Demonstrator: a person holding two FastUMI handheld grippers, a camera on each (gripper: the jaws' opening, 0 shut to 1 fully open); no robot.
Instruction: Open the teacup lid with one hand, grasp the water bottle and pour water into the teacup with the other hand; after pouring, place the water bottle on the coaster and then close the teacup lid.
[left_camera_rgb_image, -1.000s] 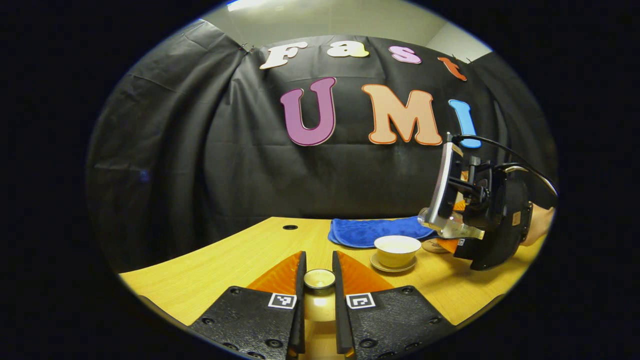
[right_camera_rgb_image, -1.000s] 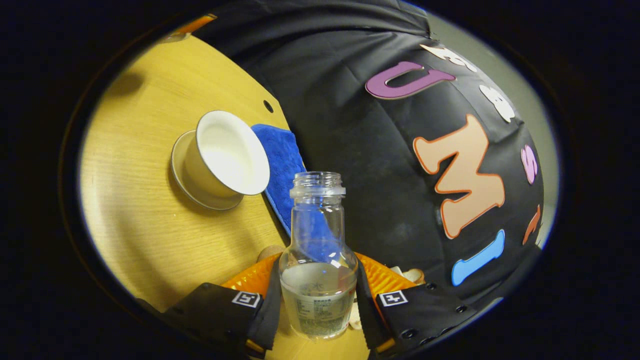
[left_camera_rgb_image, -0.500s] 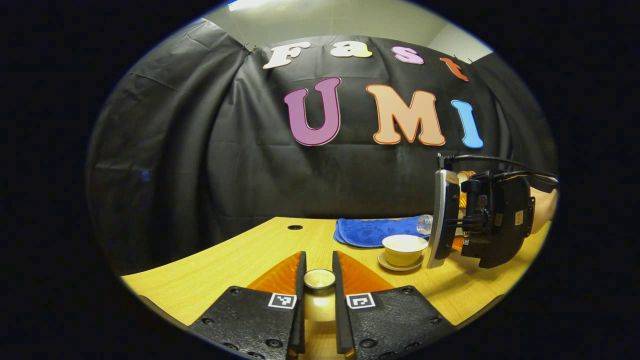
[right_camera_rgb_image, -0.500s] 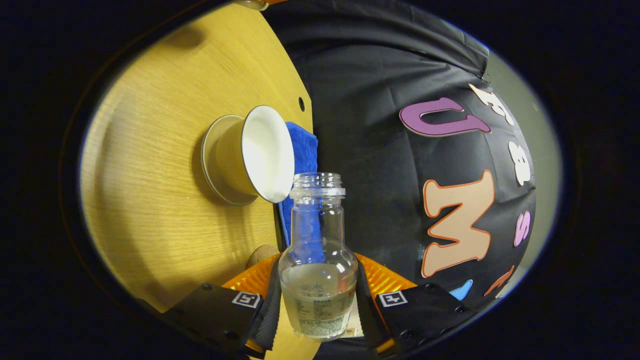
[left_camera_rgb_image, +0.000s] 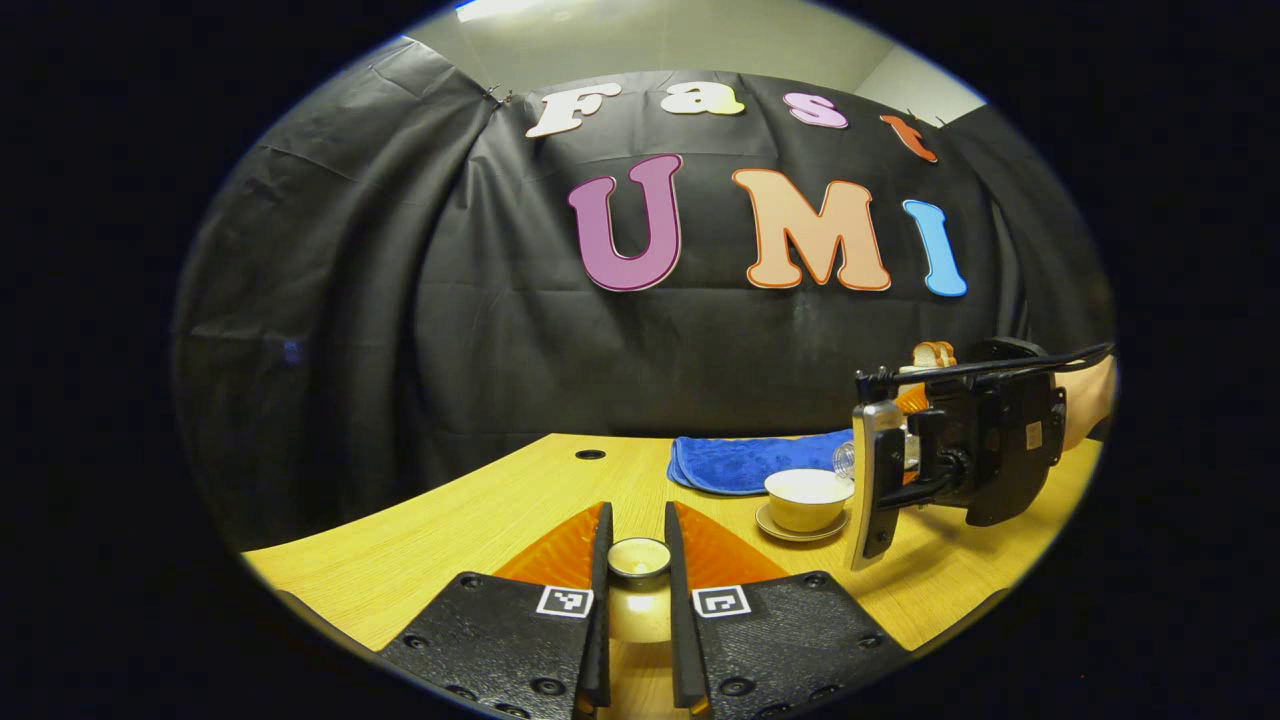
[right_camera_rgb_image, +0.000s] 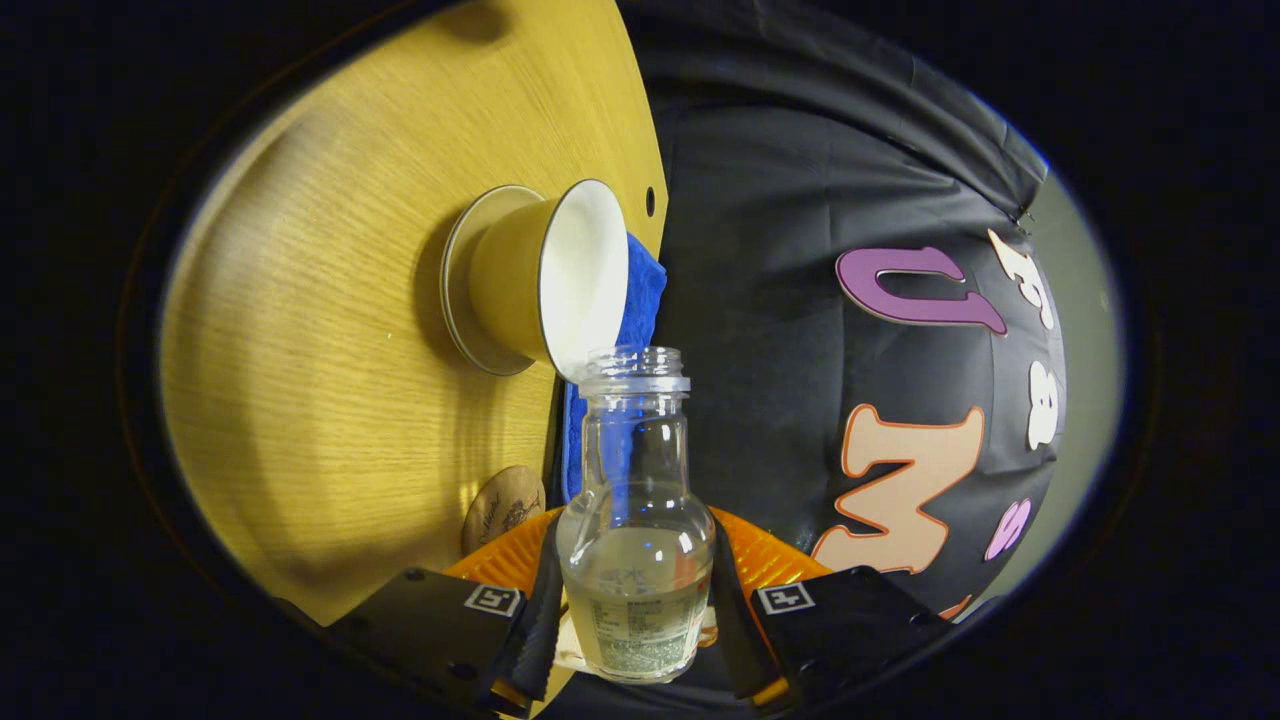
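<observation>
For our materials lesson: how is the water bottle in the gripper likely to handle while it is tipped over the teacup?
The water bottle looks clear, smooth and hard, so probably slippery between the right gripper fingers. Uncapped and part-filled, its water would likely shift and spill toward the teacup.

Little can be read. The water bottle (right_camera_rgb_image: 636, 560) carries a pale label (right_camera_rgb_image: 630, 622) with small print too fine to make out. The round coaster (right_camera_rgb_image: 503, 507) bears a dark printed design, blurred beyond reading. Square black-and-white marker tags (left_camera_rgb_image: 564, 601) sit on the fingers (left_camera_rgb_image: 598, 640) of each gripper; they are coded patterns, not words
</observation>
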